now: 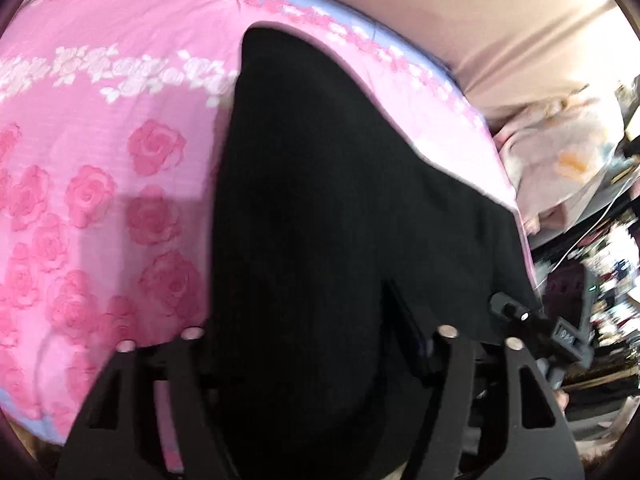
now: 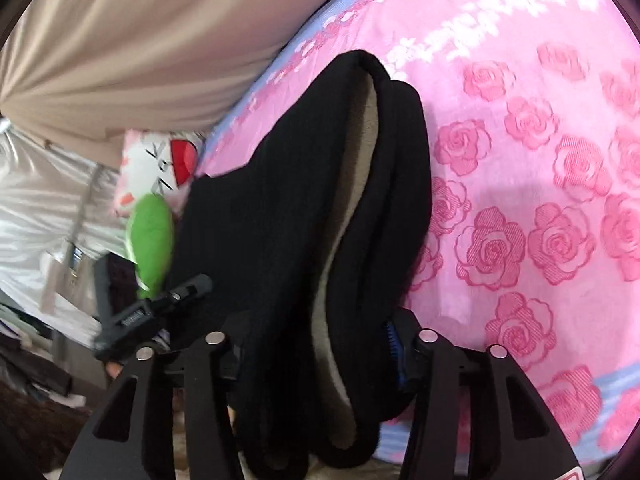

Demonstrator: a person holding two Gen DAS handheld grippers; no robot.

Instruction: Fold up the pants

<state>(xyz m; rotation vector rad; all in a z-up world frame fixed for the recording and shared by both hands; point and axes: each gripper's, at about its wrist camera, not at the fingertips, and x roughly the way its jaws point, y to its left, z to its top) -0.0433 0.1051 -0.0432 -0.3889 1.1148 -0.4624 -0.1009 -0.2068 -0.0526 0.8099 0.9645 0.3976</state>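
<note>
A: Where are the black pants (image 1: 320, 208) now?
B: On the pink rose bedspread (image 1: 100, 208), cloth between the jaws of both tools. Right gripper (image 2: 316, 344) seems clamped on the fleece-lined layers; left gripper (image 1: 316, 336), I cannot tell.
A: Next?
B: I think folding over, both hands together

A: Left gripper (image 1: 308, 360)?
B: Points toward twelve o'clock, tilted downward, jaws spread.
A: Right gripper (image 2: 316, 356)?
B: Same heading, jaws narrower; its blue-ribbed pad at three o'clock possibly presses cloth, blur hides it.
</note>
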